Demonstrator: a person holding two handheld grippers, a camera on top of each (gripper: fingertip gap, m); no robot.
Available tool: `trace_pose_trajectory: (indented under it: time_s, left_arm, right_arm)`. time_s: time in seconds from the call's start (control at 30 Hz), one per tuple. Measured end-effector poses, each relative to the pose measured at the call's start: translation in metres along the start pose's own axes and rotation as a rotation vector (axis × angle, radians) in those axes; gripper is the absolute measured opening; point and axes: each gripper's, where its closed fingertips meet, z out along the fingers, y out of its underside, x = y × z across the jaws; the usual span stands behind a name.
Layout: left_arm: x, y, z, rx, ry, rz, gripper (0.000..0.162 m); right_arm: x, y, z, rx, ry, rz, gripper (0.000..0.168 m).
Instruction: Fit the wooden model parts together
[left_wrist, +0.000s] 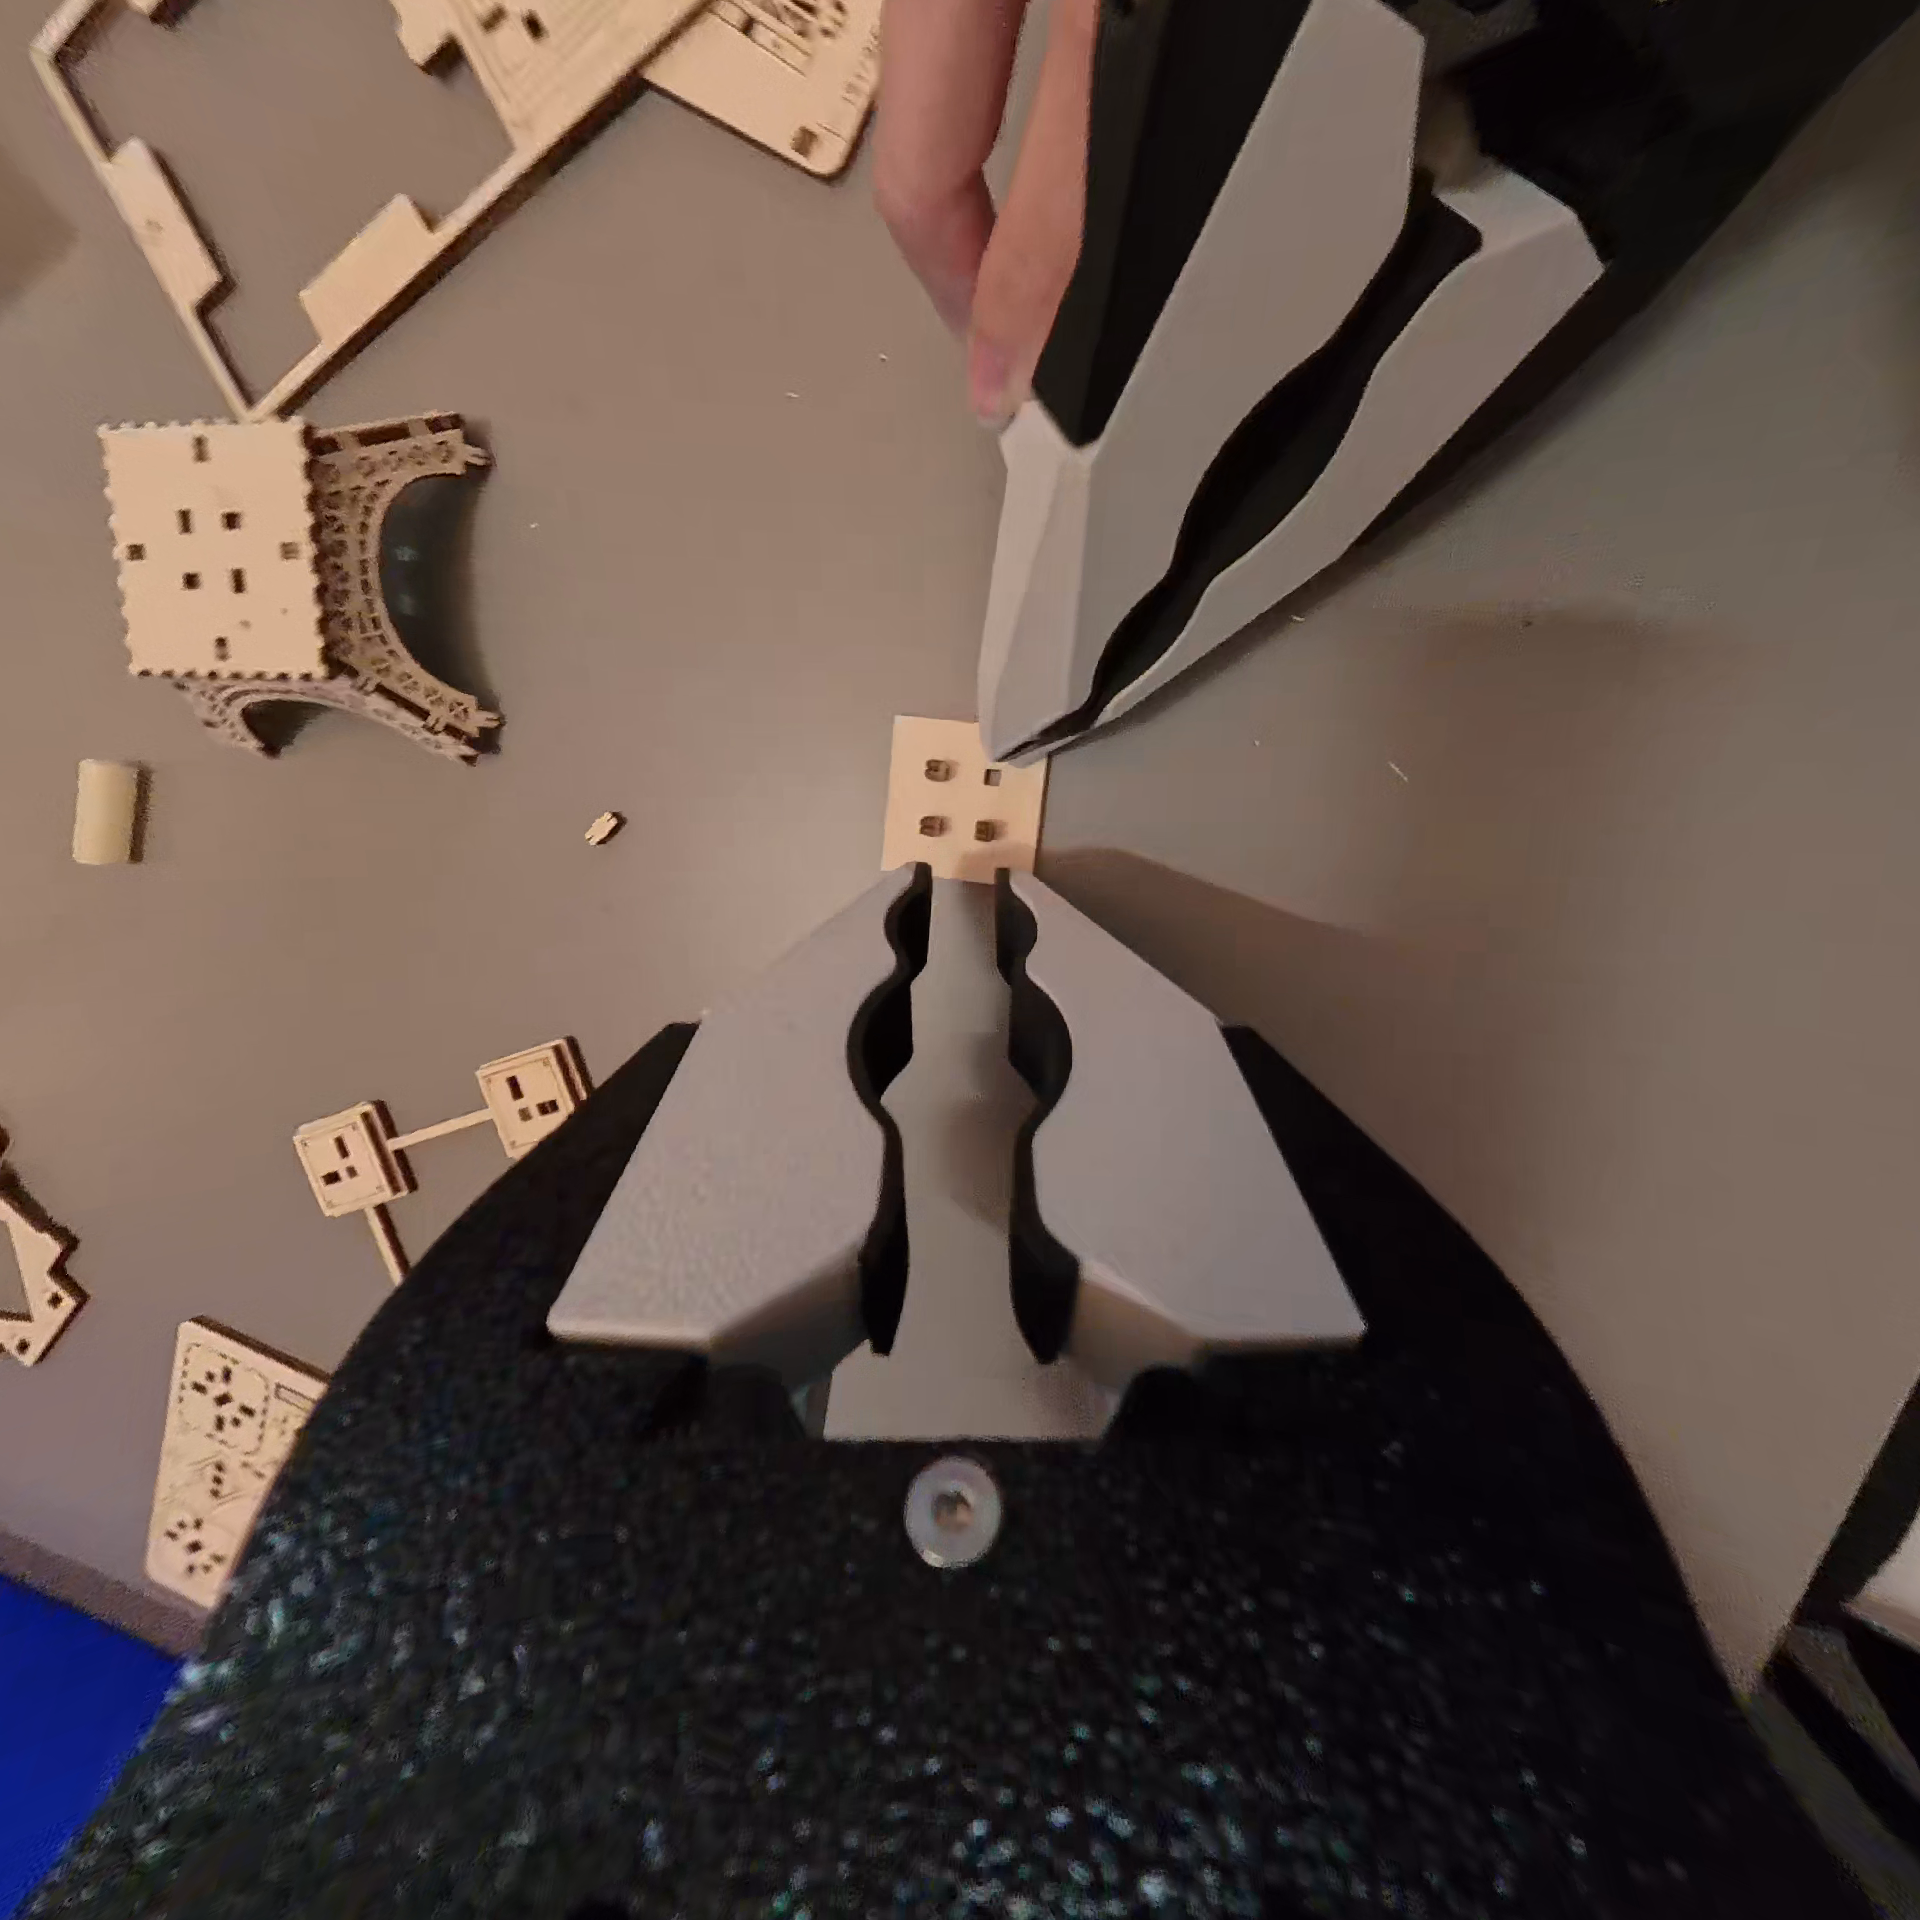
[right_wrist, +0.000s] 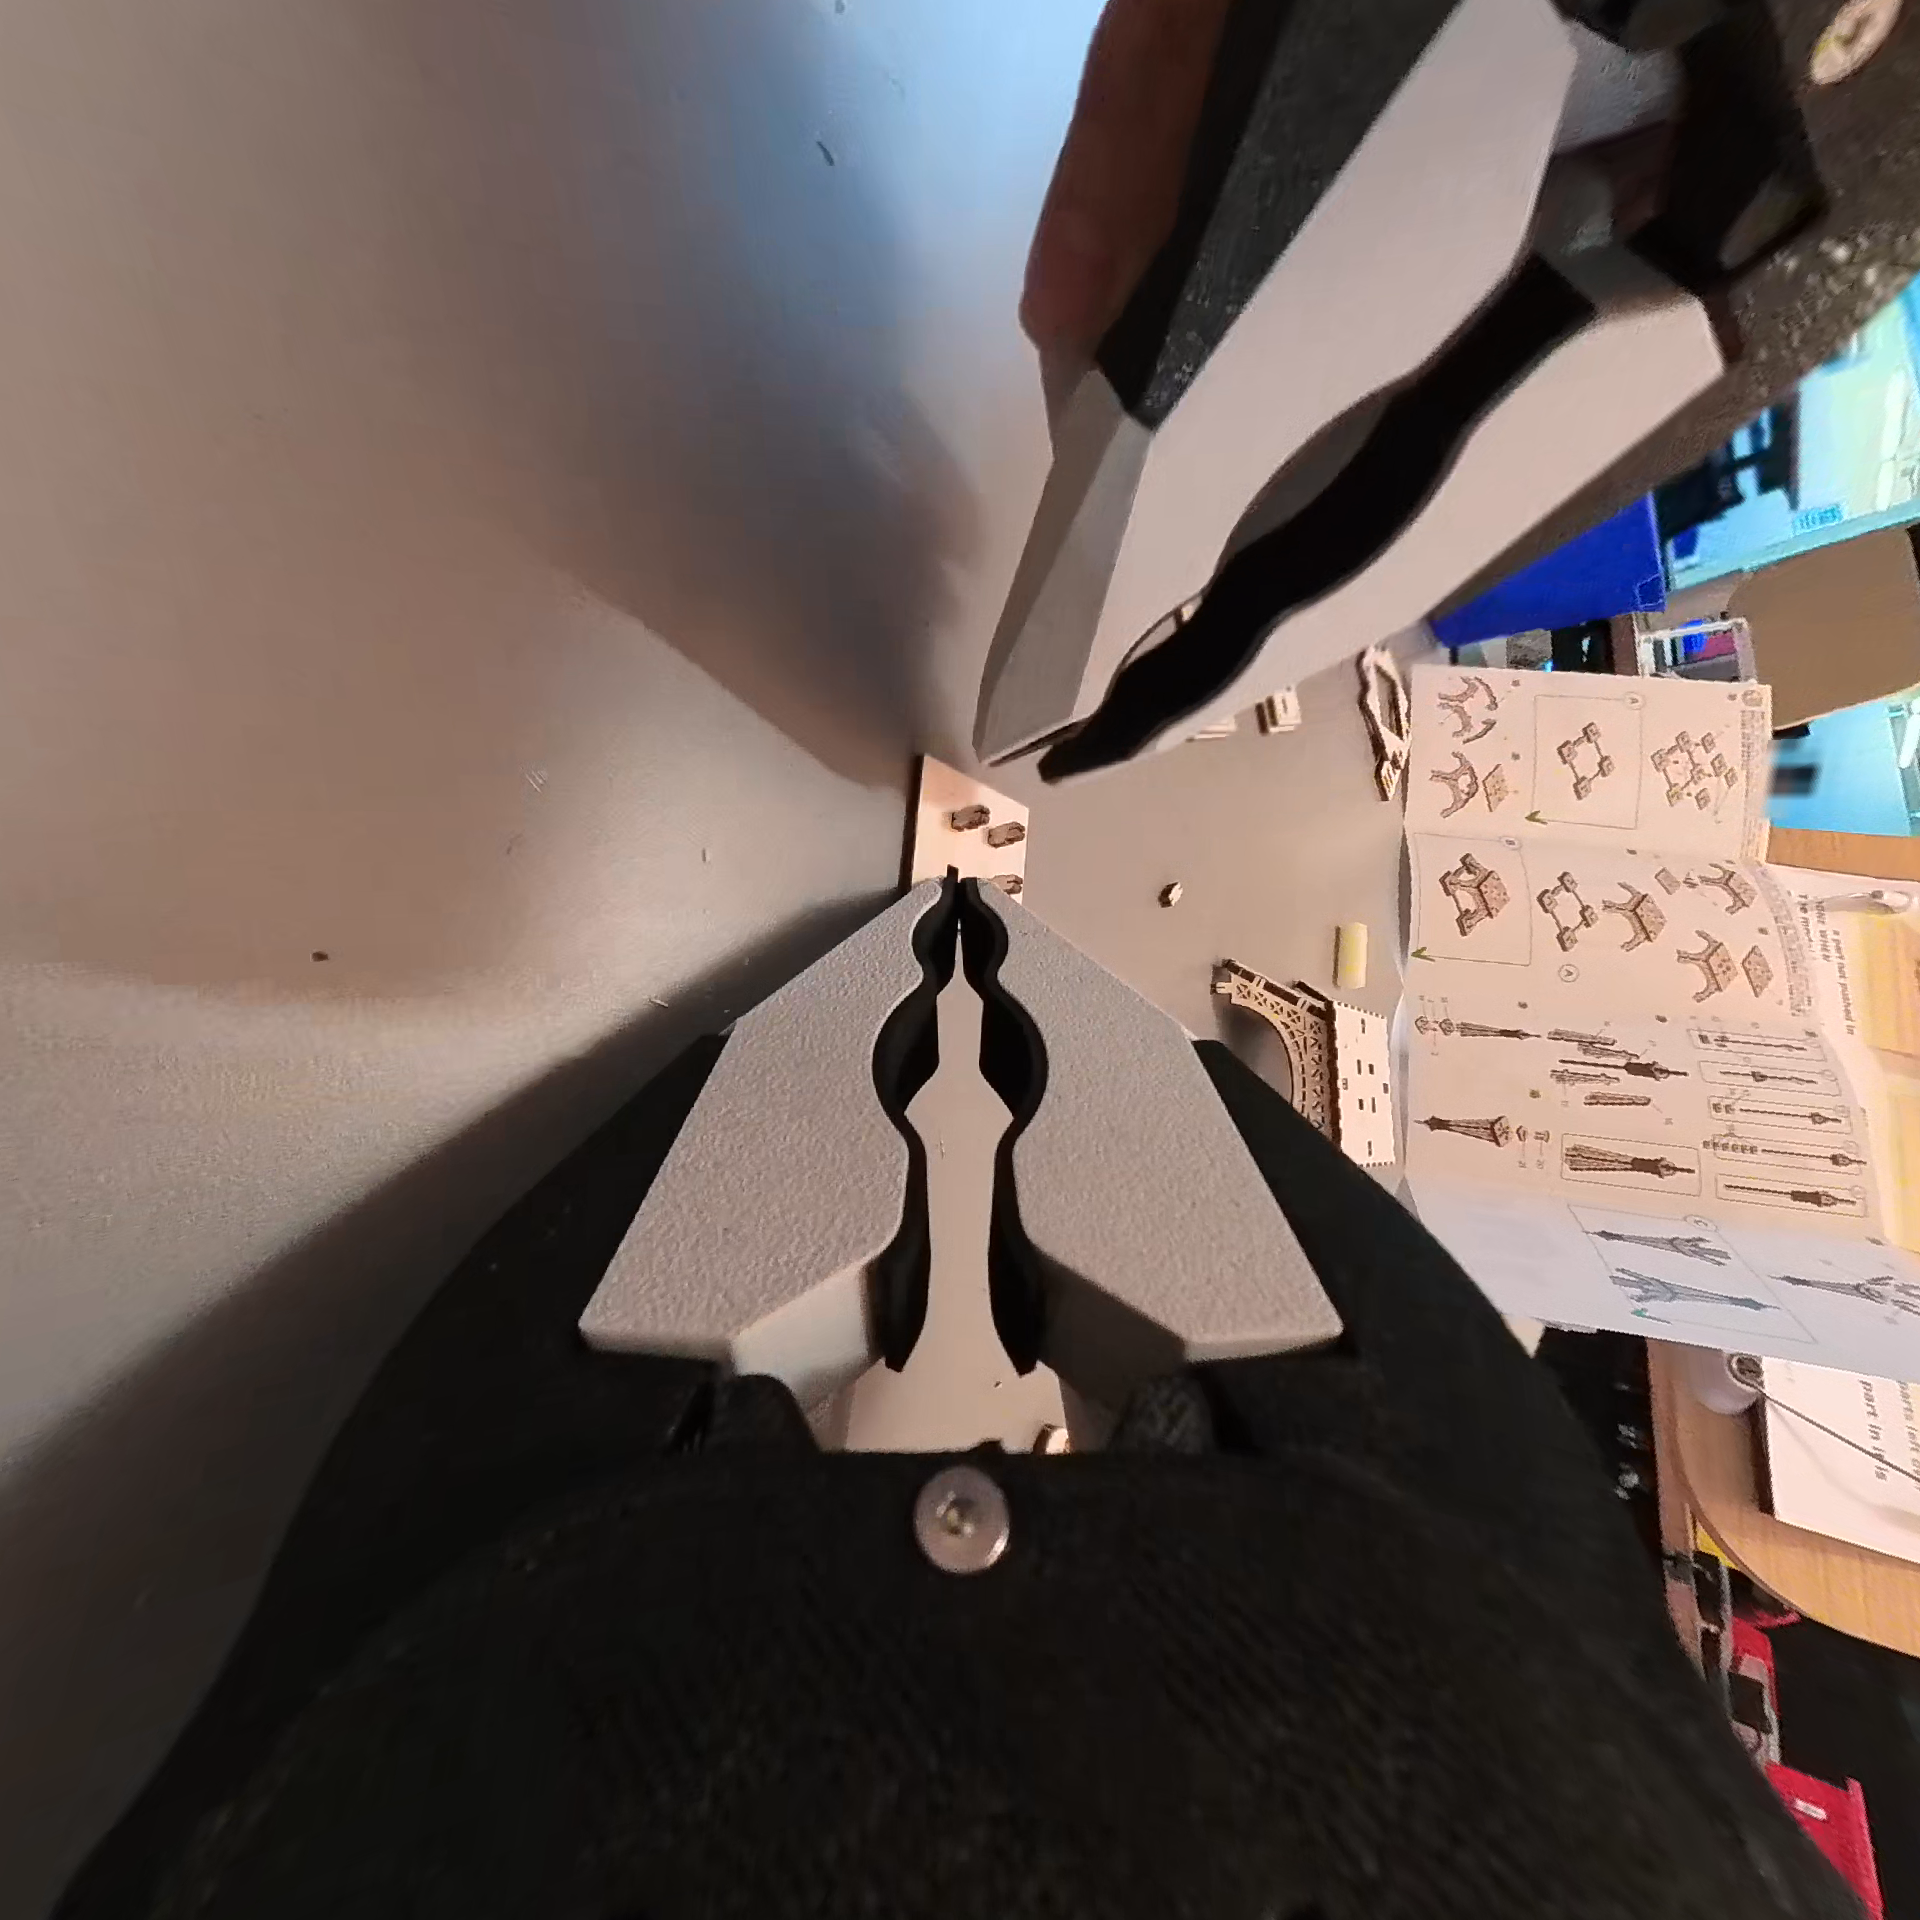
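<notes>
A small square wooden plate (left_wrist: 961, 805) with small pegs in its slots lies level over the grey table between both grippers. My right gripper (right_wrist: 958, 883) is shut on the plate's (right_wrist: 940, 831) edge; in the left wrist view it (left_wrist: 1013, 750) comes in from the upper right and pinches the plate's far right corner. My left gripper (left_wrist: 961, 875) is a little open, its tips resting at the plate's near edge with nothing between them; in the right wrist view it (right_wrist: 1023, 758) hangs just above the plate. The arched wooden tower base (left_wrist: 301, 582) stands to the left.
Emptied wooden part sheets (left_wrist: 208, 208) lie at the far left, with a small cylinder (left_wrist: 104, 810), a tiny loose peg (left_wrist: 603, 828), a frame of linked squares (left_wrist: 436, 1132) and another sheet (left_wrist: 229, 1455). An instruction sheet (right_wrist: 1610, 987) lies beyond the tower base (right_wrist: 1299, 1049). A person's fingers (left_wrist: 966, 208) hold the right gripper. Left and right tips are no more than a few centimetres apart. The tiny loose peg (left_wrist: 603, 828) lies around 8 cm away from my left fingertips.
</notes>
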Motion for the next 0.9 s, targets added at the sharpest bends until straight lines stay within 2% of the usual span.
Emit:
trace_pose_trajectory:
  time_s: [0.03,0.17,0.47,0.67,0.77,0.9]
  left_arm:
    - [-0.002,0.0,-0.001,0.036,-0.011,-0.017,0.009]
    - [-0.001,-0.003,-0.004,0.175,-0.028,-0.061,0.009]
    - [0.006,0.019,-0.004,0.201,-0.072,-0.189,0.009]
    - [-0.034,0.021,-0.019,0.279,-0.175,-0.243,0.007]
    - [-0.055,0.008,-0.013,0.313,-0.113,-0.155,0.013]
    - [-0.069,0.004,0.004,0.274,-0.022,0.103,0.02]
  right_arm:
    - [0.0,0.0,0.0,0.001,0.0,0.001,0.0]
    - [0.0,0.0,0.0,0.013,-0.003,0.016,0.0]
    - [0.006,-0.003,-0.006,0.024,0.054,-0.027,0.0]
    - [0.023,0.019,-0.013,0.0,0.103,0.106,0.0]
    - [0.031,0.03,-0.017,-0.007,0.129,0.173,0.0]
    - [0.038,0.034,-0.022,0.016,0.14,0.263,0.0]
